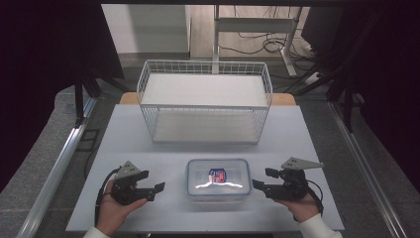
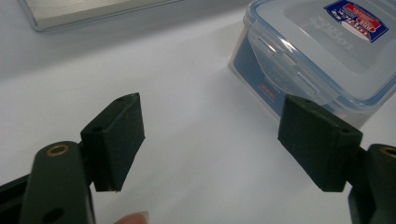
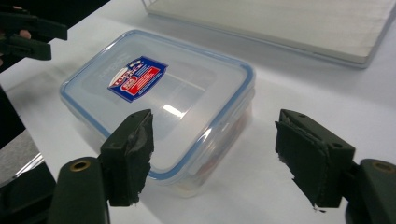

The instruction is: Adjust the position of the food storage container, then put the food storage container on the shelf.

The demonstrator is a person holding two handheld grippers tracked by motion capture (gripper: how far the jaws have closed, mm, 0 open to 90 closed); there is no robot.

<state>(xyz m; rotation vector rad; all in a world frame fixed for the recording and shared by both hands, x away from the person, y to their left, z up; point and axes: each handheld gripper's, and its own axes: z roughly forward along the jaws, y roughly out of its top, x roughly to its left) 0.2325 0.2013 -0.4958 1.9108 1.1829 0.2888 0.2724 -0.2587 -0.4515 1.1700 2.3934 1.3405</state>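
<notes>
Tongs, left and right, both agape and empty beside lidded container on tabletop, nothing gripped yet, wire basket beyond unfilled.

A clear plastic box with a blue-edged lid, shut, lies flat on the table. A red and blue sticker is on top.

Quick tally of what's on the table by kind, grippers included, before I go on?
Clear plastic lidded container with blue seal and red-and-blue label: 1
White wire basket: 1
Black two-jaw grippers, left gripper and right gripper, both open and empty: 2
Total: 4
</notes>
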